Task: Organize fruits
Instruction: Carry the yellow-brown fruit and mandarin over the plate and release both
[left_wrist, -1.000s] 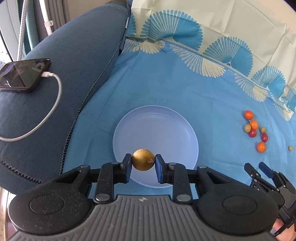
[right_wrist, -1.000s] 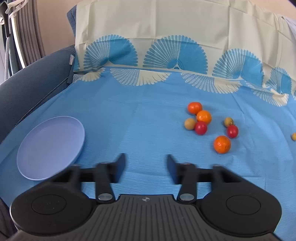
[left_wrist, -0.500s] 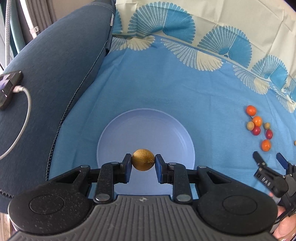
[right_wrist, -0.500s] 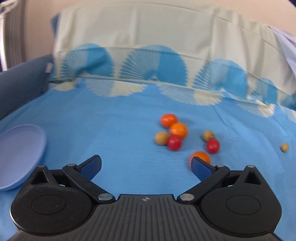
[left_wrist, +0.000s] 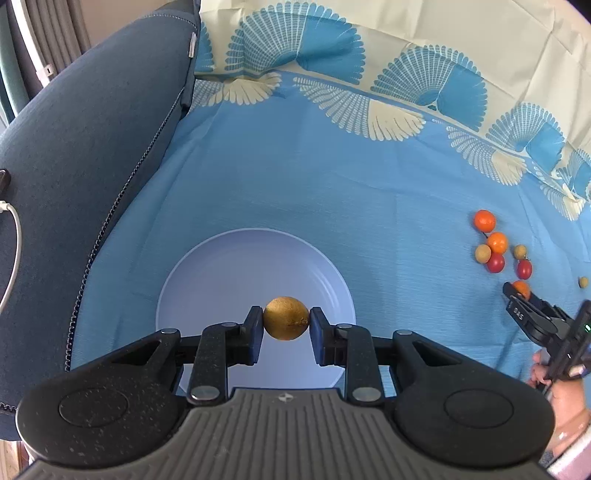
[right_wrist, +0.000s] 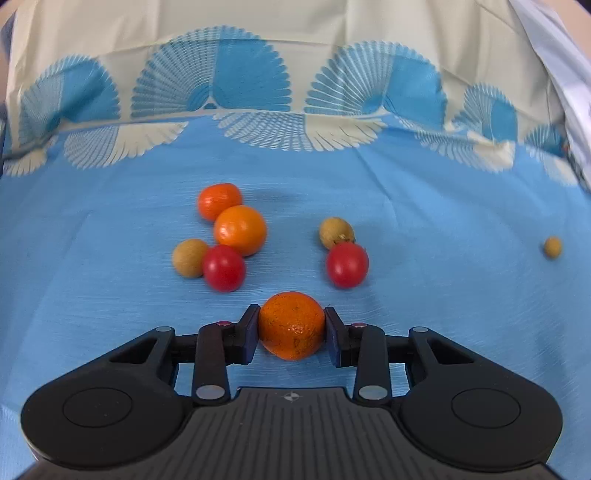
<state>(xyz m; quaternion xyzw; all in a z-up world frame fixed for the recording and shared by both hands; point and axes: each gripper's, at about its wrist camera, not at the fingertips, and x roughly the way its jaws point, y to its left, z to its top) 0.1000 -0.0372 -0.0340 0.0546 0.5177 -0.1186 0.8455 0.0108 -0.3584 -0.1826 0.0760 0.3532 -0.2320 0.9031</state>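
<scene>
Left gripper (left_wrist: 286, 325) is clamped on a brown round fruit (left_wrist: 286, 318), held over the near part of the lavender plate (left_wrist: 207, 273), apparently for release there. The plate holds nothing. Right gripper (right_wrist: 291, 328) has just been closing and now grips an orange citrus (right_wrist: 291, 325) near the cloth's (right_wrist: 110, 295) near edge; seven fruits remain loose beyond it.

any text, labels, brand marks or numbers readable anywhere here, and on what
White characters on the right claw finger, seen from the left wrist view: too small and tilted to read for sure.
Small round emblem on the left claw body, and the same on the right claw's body in its own view: a symbol, no letters.
Fruits, plate, cloth: no text.
</scene>
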